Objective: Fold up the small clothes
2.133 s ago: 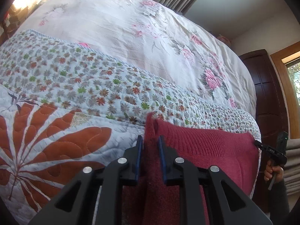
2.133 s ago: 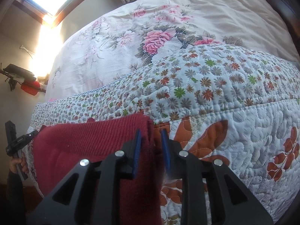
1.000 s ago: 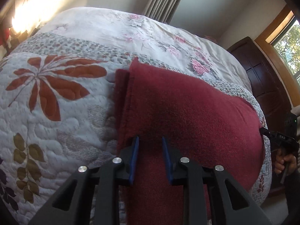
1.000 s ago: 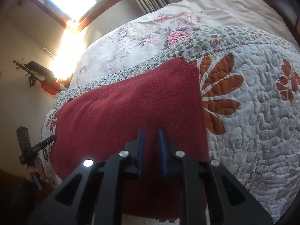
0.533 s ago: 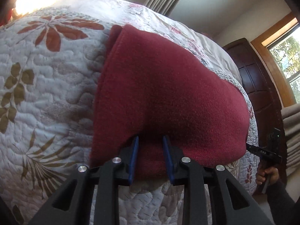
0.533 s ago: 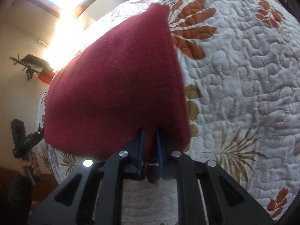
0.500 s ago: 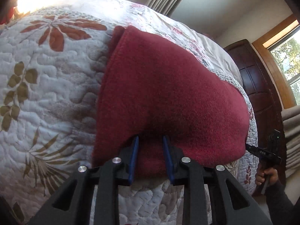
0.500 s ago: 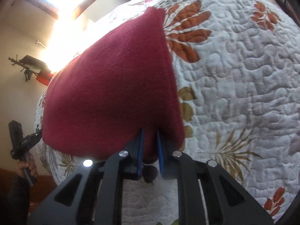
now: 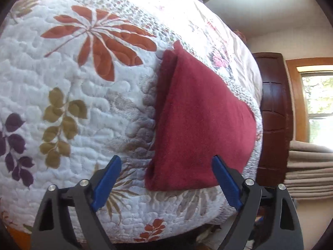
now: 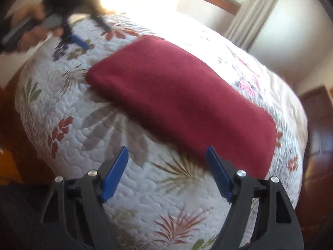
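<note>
The quilted bedspread [image 9: 68, 108] covered the bed, leaf-printed. A folded red garment [image 10: 183, 95] lay flat near the bed's front edge, free of both tools. The left gripper [image 9: 166, 177] hovered with jaws spread wide; the right gripper [image 10: 166, 166] was likewise spread, holding nothing.

No writing, label, brand or number can be read in either view. The quilt [image 9: 87, 108] on the bed carries only printed leaves and flowers, and the folded red cloth [image 10: 183, 95] lying on it is plain.
</note>
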`<state>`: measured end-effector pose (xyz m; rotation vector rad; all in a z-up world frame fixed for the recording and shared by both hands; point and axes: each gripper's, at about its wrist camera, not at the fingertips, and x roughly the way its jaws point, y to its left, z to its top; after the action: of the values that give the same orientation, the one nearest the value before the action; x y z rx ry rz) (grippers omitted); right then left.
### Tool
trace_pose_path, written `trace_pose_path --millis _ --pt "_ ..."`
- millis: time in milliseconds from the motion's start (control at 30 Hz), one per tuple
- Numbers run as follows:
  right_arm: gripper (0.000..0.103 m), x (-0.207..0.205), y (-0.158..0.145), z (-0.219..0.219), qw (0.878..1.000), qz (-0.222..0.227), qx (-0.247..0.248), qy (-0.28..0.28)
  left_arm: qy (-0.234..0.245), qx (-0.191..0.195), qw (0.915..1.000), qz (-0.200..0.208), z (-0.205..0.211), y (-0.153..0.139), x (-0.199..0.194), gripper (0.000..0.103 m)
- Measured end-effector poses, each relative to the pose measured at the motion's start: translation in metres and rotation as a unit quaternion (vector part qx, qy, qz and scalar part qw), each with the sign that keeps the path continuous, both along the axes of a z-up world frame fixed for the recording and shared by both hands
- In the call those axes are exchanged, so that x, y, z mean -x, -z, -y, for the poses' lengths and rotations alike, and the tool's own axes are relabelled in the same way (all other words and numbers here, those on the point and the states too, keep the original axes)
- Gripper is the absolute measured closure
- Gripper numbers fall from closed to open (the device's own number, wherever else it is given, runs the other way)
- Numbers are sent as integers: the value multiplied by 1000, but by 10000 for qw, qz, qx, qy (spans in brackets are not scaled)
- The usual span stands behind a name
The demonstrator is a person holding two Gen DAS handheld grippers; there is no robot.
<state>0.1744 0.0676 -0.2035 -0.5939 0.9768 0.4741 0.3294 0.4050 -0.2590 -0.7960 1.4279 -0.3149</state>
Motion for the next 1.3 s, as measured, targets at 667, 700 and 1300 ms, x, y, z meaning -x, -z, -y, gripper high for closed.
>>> trace_pose_path --millis 667,700,1300 --pt "42 -57 109 -190 9450 1030 2332 -2048 2 1114 9937 -79 -42 29 -62 13" --pt "67 -66 108 -190 9515 901 2251 -1895 0 1147 9934 -80 -44 30 -62 13" --pt "86 -108 1 -150 9948 310 580 -777 197 2115 9747 -695 -1 56 -91 12"
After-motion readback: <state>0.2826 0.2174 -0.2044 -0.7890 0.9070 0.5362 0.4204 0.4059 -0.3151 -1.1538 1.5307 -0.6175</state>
